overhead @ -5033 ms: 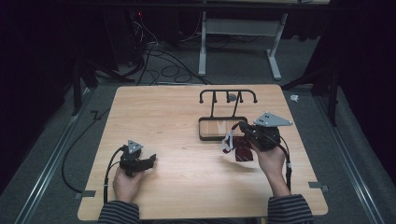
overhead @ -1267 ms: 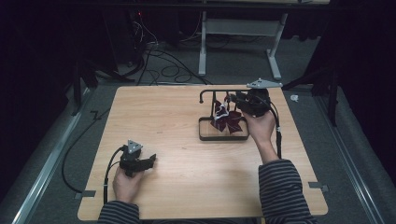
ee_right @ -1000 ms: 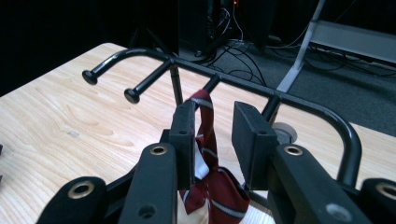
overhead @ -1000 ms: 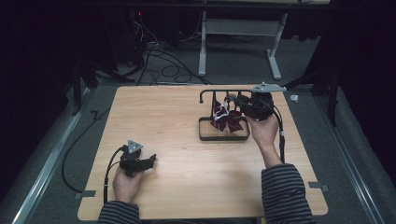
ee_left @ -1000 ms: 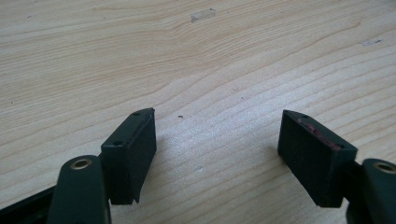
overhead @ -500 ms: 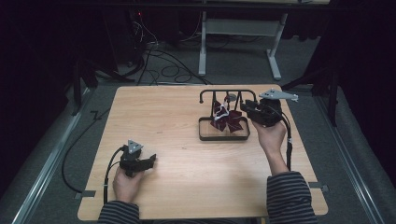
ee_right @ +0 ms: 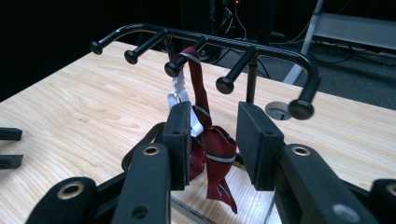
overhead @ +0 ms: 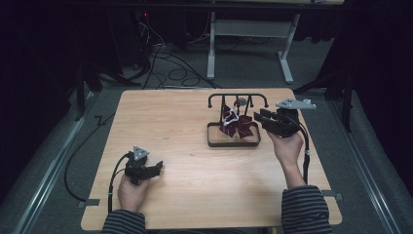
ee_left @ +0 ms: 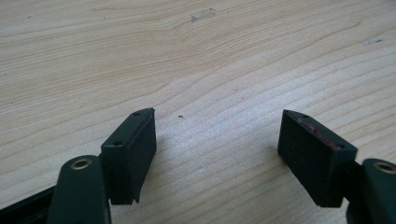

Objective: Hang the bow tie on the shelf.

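A dark red striped tie (overhead: 236, 126) with a white strap hangs from a middle hook of the black rack (overhead: 237, 97), and its lower end rests in the rack's tray. Just right of the rack, my right gripper (overhead: 258, 117) points at the tie. In the right gripper view its jaws (ee_right: 215, 119) have just been opening; the tie (ee_right: 212, 149) hangs just beyond the gap and no pad presses on it. My left gripper (overhead: 158, 167) rests on the table at the front left. Its fingers (ee_left: 133, 144) stand wide apart over bare wood.
The wooden table (overhead: 185, 122) has bare room between the two grippers. The rack's hook bar (ee_right: 210, 39) carries several knobbed pegs pointing at my right gripper. Cables and a white desk frame (overhead: 251, 29) lie on the floor beyond the far edge.
Five seconds ago my right gripper held the tie over the table in front of the rack. The tie now hangs on the hook, and the gripper has drawn back to the right. The left hand stayed put.
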`<state>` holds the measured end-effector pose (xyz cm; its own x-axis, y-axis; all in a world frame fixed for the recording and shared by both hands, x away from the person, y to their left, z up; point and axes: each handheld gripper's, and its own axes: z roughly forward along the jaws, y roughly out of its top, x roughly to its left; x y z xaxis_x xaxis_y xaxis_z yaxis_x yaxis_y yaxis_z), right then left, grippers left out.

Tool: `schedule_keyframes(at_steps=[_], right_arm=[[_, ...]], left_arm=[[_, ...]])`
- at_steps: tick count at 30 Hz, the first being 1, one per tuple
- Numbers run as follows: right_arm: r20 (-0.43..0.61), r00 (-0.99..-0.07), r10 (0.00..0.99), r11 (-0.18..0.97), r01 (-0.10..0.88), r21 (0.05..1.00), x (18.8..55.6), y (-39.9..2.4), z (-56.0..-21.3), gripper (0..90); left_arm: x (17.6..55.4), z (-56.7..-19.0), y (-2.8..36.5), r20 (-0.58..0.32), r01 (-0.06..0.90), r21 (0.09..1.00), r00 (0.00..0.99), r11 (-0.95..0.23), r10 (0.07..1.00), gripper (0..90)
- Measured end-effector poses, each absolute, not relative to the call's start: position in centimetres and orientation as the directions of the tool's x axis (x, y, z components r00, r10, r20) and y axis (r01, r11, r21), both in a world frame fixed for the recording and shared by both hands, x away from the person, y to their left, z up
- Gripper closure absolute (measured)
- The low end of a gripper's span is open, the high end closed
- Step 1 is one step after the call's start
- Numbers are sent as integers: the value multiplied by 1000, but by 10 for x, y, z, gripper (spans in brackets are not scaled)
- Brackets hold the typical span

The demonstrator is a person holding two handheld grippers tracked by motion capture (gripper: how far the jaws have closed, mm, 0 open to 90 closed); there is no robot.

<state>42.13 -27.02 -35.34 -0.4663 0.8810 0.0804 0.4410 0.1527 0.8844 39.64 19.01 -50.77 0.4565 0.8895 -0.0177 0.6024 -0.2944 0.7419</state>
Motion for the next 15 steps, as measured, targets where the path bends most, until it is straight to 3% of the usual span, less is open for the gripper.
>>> schedule_keyframes(at_steps=[15], right_arm=[[96, -462, 882, 138, 447, 884, 410, -279, -359, 664]], left_arm=[[396, -508, 190, -17, 602, 742, 457, -295, 889, 286]])
